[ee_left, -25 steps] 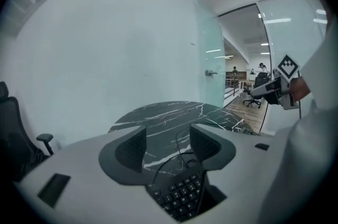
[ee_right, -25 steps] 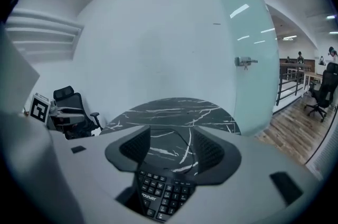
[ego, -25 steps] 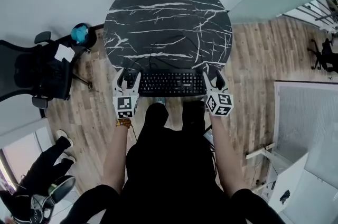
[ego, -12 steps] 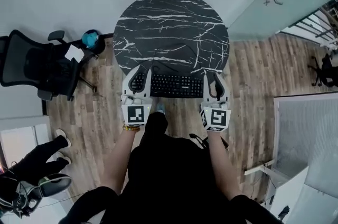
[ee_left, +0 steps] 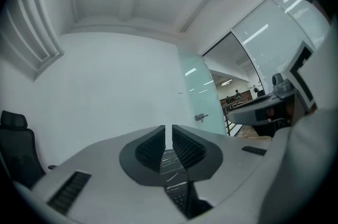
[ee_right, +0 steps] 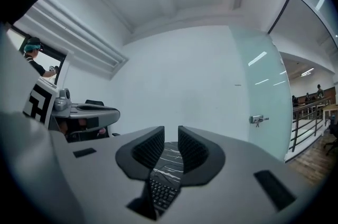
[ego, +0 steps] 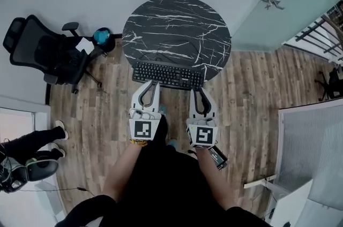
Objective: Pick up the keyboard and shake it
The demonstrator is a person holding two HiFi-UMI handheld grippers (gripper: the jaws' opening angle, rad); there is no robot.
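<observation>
The left gripper [ego: 151,84] and right gripper [ego: 196,91] have just been closing, and each now shows only a narrow slit between its jaws, with nothing in it. The black keyboard [ego: 168,75] lies unheld at the near edge of the round marble table [ego: 177,22], just beyond both tips. Judging by that, both the lift and the shake remain to be done.
</observation>
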